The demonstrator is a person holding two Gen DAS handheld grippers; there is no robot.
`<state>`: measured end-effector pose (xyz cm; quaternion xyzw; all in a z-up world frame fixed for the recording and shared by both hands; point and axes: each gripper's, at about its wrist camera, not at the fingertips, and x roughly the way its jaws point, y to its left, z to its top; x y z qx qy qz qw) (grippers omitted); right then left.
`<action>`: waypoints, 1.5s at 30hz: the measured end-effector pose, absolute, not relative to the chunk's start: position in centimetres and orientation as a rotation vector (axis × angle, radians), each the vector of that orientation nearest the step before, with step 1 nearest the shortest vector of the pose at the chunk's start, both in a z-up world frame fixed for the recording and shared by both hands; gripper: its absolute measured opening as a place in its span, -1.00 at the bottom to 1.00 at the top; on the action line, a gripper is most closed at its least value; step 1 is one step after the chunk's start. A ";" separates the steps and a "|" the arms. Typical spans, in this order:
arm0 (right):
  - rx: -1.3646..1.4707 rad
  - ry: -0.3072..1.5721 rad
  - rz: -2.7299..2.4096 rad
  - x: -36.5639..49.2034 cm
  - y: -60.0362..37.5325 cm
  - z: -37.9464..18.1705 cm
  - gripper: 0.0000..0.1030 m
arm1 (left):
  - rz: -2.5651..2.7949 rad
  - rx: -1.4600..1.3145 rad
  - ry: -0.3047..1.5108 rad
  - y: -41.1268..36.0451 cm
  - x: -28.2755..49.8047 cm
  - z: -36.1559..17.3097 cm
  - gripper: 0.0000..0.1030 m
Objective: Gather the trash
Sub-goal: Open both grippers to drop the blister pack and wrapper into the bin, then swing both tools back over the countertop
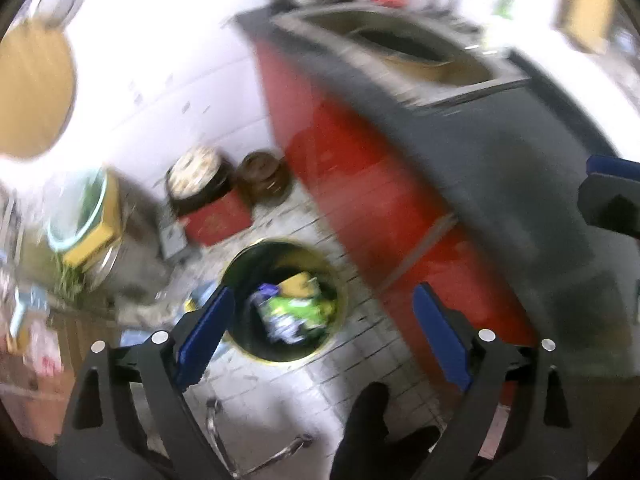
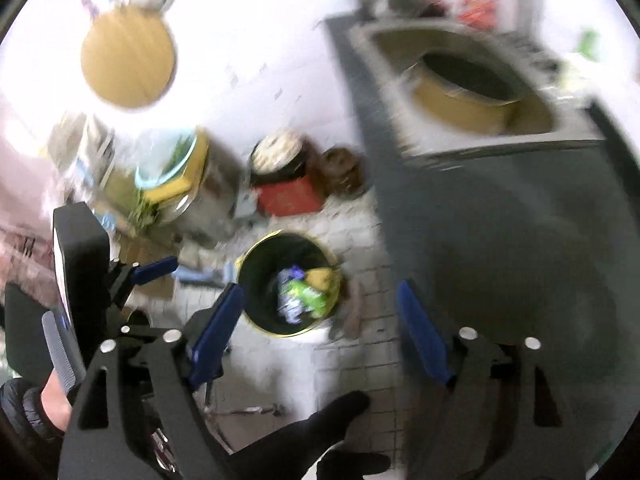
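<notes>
Left wrist view: the left gripper (image 1: 320,344), jaws spread and empty, hangs over the round trash bin (image 1: 340,312) on the tiled floor, left of the red cabinet (image 1: 340,168); crumpled wrappers (image 1: 294,312) already lie inside, so this deposit appears done. Right wrist view: the right gripper (image 2: 320,336), likewise spread and empty; the bin (image 2: 250,276) stands upright, mouth upward, long axis vertical. Any remaining litter cannot be told through the blur.

Ahead of the claws and to the right stands a red cabinet (image 1: 352,184) under a dark counter (image 2: 500,232), with a sink (image 2: 472,80) set in it, well beyond the fingertips. Straight ahead, by the white wall, a red box (image 2: 288,196) lies on the tiled floor (image 1: 280,384). Far ahead to the left hangs a round wooden board (image 2: 128,56).
</notes>
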<state>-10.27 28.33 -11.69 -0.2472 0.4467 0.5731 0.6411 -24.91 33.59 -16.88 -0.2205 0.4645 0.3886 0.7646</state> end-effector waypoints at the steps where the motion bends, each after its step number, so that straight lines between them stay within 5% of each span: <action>1: -0.543 1.005 1.279 -9.1 26.6 -10.4 0.57 | 0.824 -0.463 0.998 32.7 -23.9 -15.9 0.72; 9: -0.350 0.938 0.916 0.2 9.0 -3.6 0.58 | 0.512 -0.232 0.953 22.0 -11.4 -8.5 0.75; 22: -0.092 0.930 0.456 5.5 -14.4 -2.5 0.58 | 0.053 0.049 0.933 3.6 1.8 -6.6 0.75; 45: -0.105 0.956 0.426 12.0 -16.3 -7.0 0.58 | 0.027 0.112 1.014 -2.1 6.8 -12.8 0.75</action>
